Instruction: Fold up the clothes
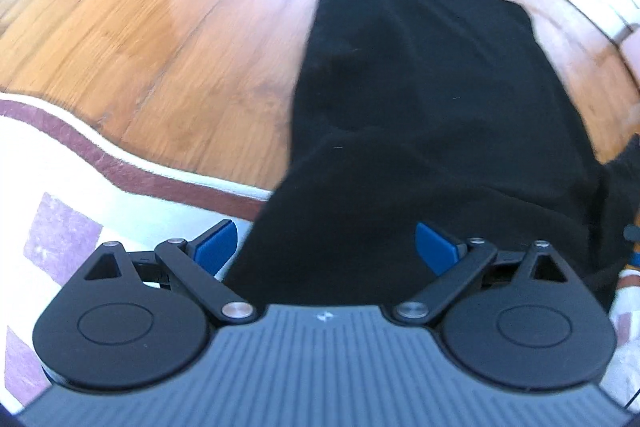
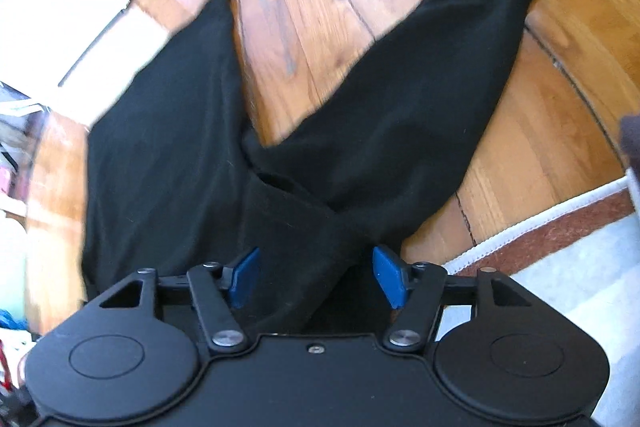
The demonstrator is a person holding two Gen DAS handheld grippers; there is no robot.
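Observation:
A pair of black trousers [image 2: 360, 107] lies on the wooden floor [image 2: 304, 11], its two legs spread in a V away from me. In the left wrist view one wide black trouser panel [image 1: 420, 87] stretches up the picture. My left gripper [image 1: 326, 247] hovers over the near end of the cloth, its blue pads [image 1: 216, 247] wide apart and touching nothing. My right gripper [image 2: 317, 277] stands open above the part where the legs meet. Black fabric passes between its blue pads [image 2: 390, 277], but they do not press on it.
A pale rug with a maroon border [image 1: 120, 167] lies at the near edge of the floor, and its border also shows at the right [image 2: 540, 231]. White boxes [image 2: 80, 7] and clutter stand at the far left. Bare floor boards [image 1: 140, 27] stretch to the left of the trousers.

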